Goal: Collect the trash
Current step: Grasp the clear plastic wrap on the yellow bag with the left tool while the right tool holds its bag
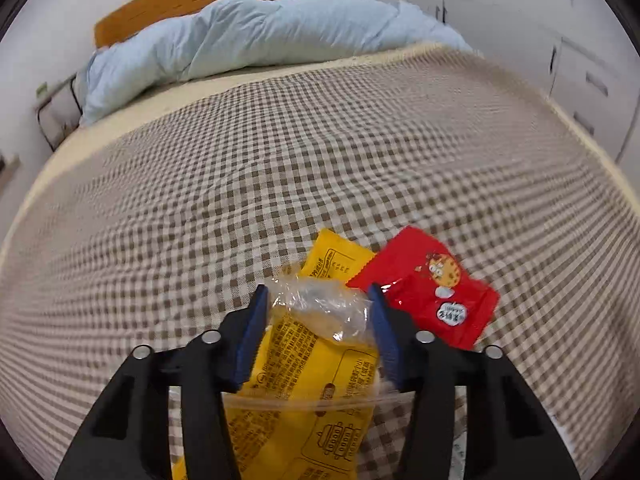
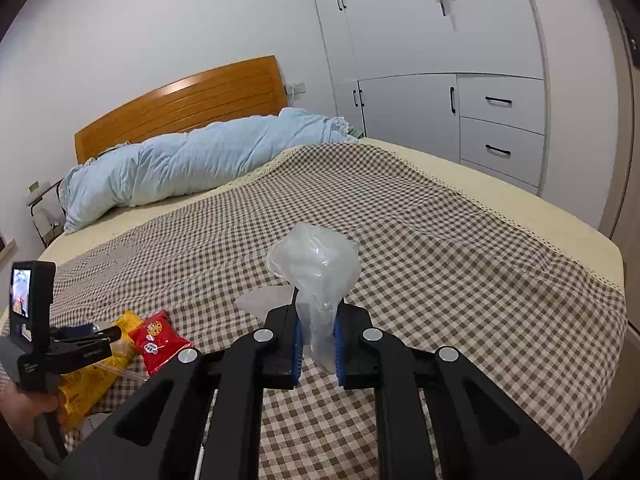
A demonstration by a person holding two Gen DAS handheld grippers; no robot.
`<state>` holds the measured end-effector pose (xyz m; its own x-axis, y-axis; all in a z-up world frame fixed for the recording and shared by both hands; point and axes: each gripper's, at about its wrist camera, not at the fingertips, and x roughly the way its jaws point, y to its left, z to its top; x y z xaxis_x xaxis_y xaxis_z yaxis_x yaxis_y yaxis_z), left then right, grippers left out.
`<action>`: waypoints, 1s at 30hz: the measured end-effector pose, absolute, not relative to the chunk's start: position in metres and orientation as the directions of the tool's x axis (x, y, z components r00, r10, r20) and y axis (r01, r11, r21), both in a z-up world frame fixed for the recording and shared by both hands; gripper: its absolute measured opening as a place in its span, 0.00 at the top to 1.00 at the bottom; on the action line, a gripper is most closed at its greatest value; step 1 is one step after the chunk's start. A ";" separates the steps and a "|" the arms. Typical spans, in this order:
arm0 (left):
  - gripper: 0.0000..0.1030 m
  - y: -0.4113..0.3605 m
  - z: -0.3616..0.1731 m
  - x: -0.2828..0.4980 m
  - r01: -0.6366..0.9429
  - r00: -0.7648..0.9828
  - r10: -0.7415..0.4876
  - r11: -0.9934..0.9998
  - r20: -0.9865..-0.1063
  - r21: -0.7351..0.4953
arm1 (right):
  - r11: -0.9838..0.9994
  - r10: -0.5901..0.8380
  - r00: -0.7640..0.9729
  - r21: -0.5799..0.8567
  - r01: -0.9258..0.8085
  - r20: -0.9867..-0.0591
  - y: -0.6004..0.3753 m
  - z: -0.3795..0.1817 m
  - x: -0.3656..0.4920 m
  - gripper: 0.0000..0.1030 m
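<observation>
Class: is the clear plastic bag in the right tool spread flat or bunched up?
Bunched up: the clear plastic bag rises crumpled from the shut right tool.

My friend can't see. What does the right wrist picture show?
The right tool pinches a crumpled clear plastic bag above a checked bedspread. At lower left, the left tool reaches yellow wrappers beside a red snack packet.
</observation>
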<state>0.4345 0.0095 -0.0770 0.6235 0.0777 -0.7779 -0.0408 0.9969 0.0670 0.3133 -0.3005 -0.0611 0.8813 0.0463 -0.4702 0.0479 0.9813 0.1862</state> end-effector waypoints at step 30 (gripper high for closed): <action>0.64 0.002 0.025 0.269 0.007 0.832 -0.015 1.000 -0.555 -0.017 | 0.984 0.156 0.899 0.144 -0.104 -0.409 -0.284 -0.035 0.244 0.88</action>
